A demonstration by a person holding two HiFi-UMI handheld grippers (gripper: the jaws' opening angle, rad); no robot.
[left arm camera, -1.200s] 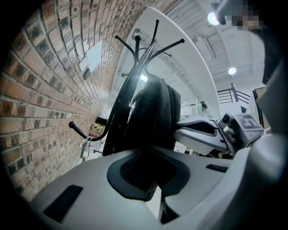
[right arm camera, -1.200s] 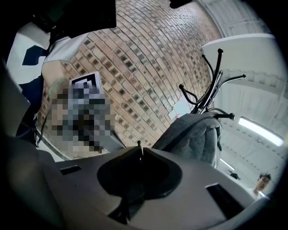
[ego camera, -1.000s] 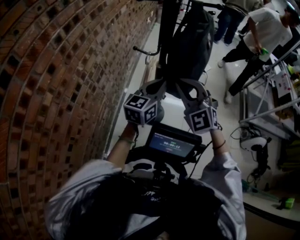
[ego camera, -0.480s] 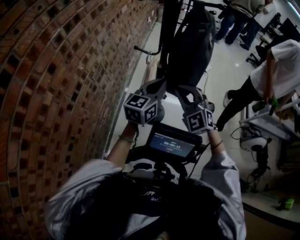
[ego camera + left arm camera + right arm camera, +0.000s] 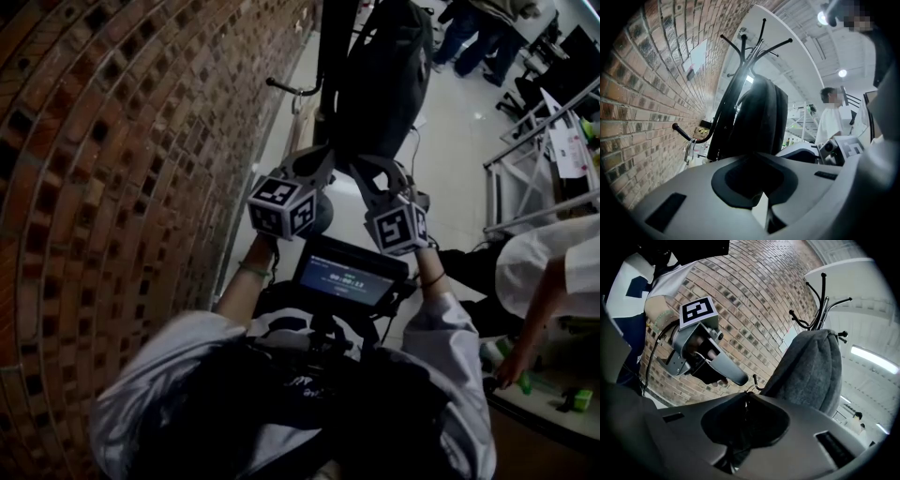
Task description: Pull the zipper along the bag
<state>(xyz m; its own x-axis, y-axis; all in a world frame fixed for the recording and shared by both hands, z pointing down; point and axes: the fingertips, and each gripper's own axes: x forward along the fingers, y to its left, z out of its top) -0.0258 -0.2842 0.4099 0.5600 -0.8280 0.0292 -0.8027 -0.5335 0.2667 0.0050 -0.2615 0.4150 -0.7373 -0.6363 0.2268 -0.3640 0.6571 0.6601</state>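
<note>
The left gripper (image 5: 325,159) clamps the bottom of the bag (image 5: 384,84) to steady it, while the right gripper (image 5: 362,169), its jaws just opening, pinches the zipper pull (image 5: 749,389).

Nothing reads clearly. The small screen (image 5: 349,278) at the centre of the head view shows a bright row of digits, too blurred to make out. The print on the white sheet (image 5: 569,150) at upper right is illegible.
</note>
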